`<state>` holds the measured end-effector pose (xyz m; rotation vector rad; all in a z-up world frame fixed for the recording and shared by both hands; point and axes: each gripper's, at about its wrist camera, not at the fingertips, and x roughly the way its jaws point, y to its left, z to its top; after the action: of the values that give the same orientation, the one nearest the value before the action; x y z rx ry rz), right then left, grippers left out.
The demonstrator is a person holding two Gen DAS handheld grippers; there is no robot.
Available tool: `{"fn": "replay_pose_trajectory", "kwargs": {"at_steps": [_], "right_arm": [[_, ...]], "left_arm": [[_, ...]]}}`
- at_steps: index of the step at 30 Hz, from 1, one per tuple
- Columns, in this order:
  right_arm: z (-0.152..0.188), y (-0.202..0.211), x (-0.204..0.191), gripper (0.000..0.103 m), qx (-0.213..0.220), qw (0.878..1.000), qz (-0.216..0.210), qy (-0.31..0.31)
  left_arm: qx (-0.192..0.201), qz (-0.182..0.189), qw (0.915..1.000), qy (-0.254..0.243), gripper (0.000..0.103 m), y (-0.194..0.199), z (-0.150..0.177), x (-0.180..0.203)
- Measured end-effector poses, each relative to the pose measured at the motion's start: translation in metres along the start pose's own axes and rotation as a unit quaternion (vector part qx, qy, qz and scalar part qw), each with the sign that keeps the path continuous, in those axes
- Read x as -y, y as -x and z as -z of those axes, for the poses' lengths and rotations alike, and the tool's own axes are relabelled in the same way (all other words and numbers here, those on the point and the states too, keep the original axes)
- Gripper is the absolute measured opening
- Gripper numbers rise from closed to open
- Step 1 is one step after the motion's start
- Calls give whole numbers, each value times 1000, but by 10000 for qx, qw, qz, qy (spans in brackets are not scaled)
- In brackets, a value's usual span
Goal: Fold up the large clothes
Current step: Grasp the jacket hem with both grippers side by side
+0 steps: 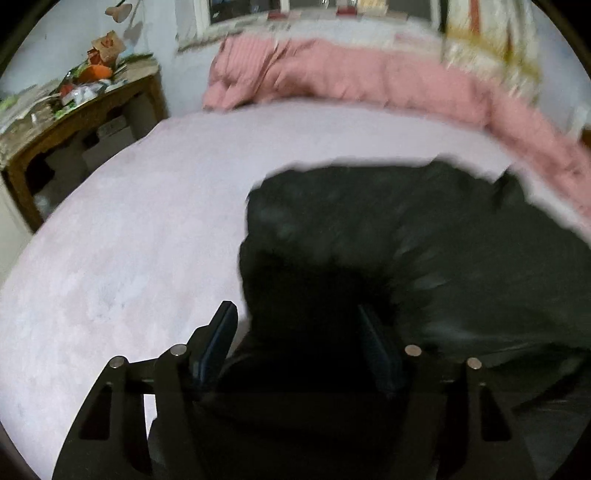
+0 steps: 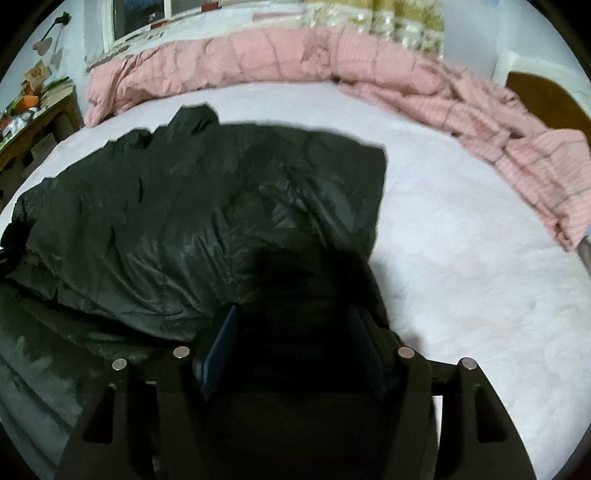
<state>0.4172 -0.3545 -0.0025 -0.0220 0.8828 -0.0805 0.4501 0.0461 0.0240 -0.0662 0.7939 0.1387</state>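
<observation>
Jacket (image 2: 192, 206): black, faint sheen, greyish highlights along its creases; no pattern.

Bed sheet (image 2: 461, 258) under the jacket: pale lilac-pink, plain, slightly mottled.

Blanket (image 2: 288, 55) bunched along the sheet's far edge: salmon pink with a fine woven grid; thin darker lines cross it at the end to the jacket's right.

Curtain (image 2: 402, 22) beyond the blanket: cream with yellow-gold blotches.

Side table (image 1: 88, 110) off the sheet's left corner: brown wood; orange, red, green and white clutter on top.

Wall (image 1: 55, 33) behind the table: pale bluish white.

Gripper pads (image 2: 221, 347): dark blue against black frames with silver round studs.
</observation>
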Motion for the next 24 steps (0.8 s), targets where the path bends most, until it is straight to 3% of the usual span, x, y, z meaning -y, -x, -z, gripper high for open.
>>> {"fn": "replay_pose_trajectory", "kwargs": {"at_steps": [3,6,8,11,14,18,24], "right_arm": [[-4,25,-4,63,435,9989,193,52],[-4,72,-13,65,1138,9930,320,61],[1,103,-15,65,1487,9885,178,-190],[12,149,-23,66,1815,9815,-276,-544],[28,187,-36,70,2108,9754,-330,-551],[56,211,-44,71,2277,9705,-419,-666],[89,207,-43,71,2210,9667,-634,-1124]], "left_arm": [[694,478,9964,35,63,52,-3,5],[1342,774,9879,-72,63,110,4,10],[1583,777,9843,-95,63,144,7,11],[2112,1018,9718,-266,64,201,19,11],[2384,1033,9651,-330,66,242,37,10],[2529,1152,9599,-381,72,263,60,5],[2852,1238,9501,-253,90,249,113,6]]}}
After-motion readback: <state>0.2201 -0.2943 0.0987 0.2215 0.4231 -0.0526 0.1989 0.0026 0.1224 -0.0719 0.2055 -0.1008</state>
